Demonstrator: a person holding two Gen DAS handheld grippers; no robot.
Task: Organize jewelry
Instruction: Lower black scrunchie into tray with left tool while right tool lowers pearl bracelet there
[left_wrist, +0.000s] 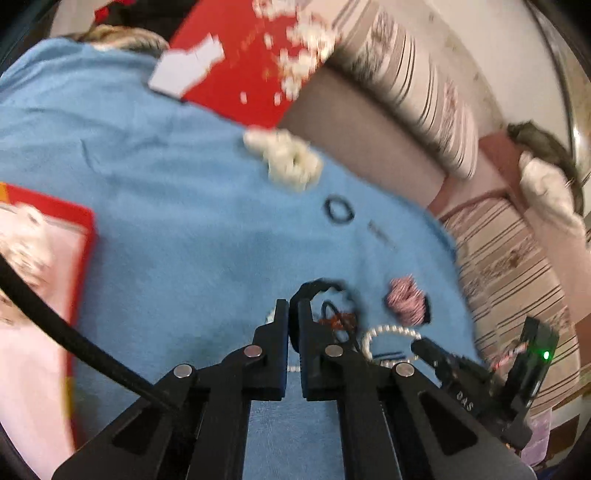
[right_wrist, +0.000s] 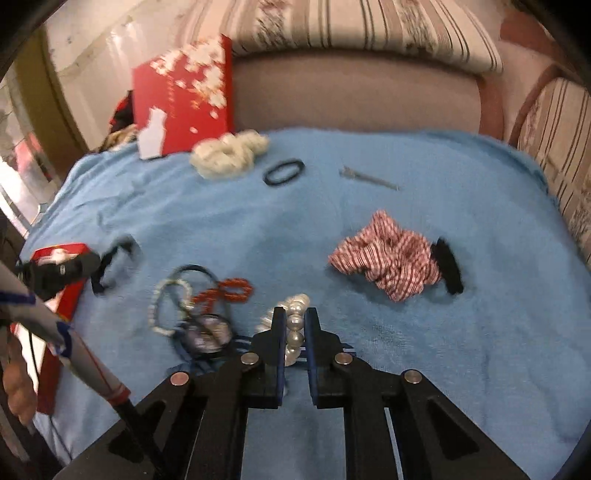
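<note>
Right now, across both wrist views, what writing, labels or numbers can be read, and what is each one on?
"DAS": white letters on the black body of the right claw, seen in the left wrist view; blurred, so uncertain.
Gold lettering on the red box lid: too blurred to read.
White sticker on that lid: no legible print.
Nothing else readable.

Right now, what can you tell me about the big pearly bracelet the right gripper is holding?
The pearl bracelet is a string of big round beads, silvery white and shiny like pearls. The right gripper is shut on it, with several beads stacked between its two fingers. The rest curls over the fingertips toward the left. It sits just over the blue towel; whether it still touches the towel is unclear.
</note>
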